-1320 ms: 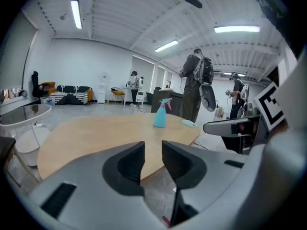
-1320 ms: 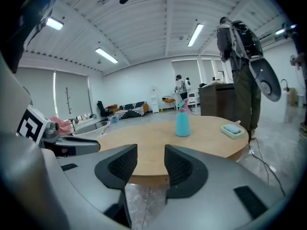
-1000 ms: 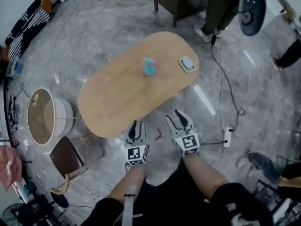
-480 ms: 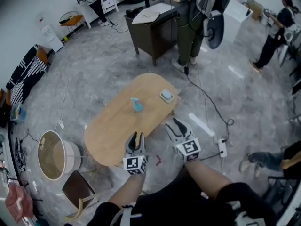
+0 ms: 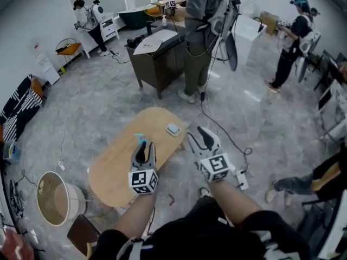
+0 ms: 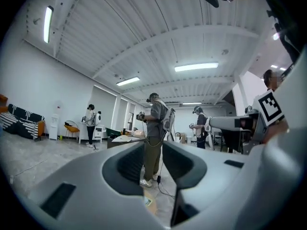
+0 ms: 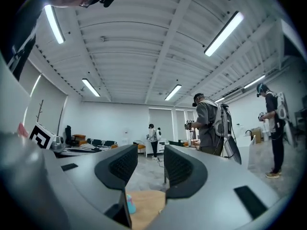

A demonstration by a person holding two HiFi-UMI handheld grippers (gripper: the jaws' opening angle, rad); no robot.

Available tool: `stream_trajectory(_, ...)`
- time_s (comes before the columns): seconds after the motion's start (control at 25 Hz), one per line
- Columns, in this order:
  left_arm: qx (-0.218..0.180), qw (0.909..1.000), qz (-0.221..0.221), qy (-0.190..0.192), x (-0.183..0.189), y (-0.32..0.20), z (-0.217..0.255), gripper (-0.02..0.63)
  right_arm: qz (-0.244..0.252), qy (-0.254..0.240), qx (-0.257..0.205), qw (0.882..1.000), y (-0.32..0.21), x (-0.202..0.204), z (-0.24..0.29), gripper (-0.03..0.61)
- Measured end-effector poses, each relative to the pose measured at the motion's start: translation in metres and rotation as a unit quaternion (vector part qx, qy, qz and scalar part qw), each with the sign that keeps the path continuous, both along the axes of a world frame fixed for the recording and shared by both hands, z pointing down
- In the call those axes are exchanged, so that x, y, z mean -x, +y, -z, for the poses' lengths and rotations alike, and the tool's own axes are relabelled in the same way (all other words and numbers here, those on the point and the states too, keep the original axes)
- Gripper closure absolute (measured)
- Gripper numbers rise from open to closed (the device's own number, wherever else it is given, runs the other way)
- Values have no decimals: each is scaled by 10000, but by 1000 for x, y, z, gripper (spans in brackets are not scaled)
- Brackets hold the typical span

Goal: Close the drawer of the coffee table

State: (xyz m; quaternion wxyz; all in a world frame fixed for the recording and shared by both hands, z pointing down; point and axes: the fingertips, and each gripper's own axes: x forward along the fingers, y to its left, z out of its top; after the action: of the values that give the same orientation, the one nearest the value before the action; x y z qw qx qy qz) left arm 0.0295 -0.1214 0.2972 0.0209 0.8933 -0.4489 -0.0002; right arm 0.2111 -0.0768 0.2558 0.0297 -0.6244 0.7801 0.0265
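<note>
The drawer was hidden beneath the oval surface [image 5: 114, 172], so I could not tell whether it was shut. The surface carried one blue bottle [image 5: 139, 137] and one small pad [image 5: 173, 129]. Two grippers hung above, both empty: the left gripper [image 5: 146, 147] had narrow fingers and the right gripper [image 5: 199, 135] wider ones. Pointed level, they might well miss the drawer front or knock the bottle.

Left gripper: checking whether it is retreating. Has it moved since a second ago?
Yes: the left gripper lifted from the coffee table's near edge, now overlapping its top.

coffee table [image 5: 116, 169]: oval, wooden | on top: blue bottle [image 5: 140, 138]; small square dish [image 5: 173, 129]
</note>
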Motion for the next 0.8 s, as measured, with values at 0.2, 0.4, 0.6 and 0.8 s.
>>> stream_trajectory(0.2, -392, 9986, -325, -115, -16, -3, 67, 515, -82, -103, -304, 9995, 5, -14, 59, 408)
stream_trajectory(0.4, -512, 9970, -559, -142, -14, 5, 101, 515, -32, -267, -614, 9978, 23, -12, 106, 419)
stream_trajectory(0.6, -409, 9962, -750, -188, 12, 21, 130, 515, 152, -406, -594, 9973, 37, 12, 130, 423)
stream_trajectory(0.8, -470, 9973, -549, -159, 66, 32, 159, 515, 500, -131, -517, 9973, 36, 54, 152, 428)
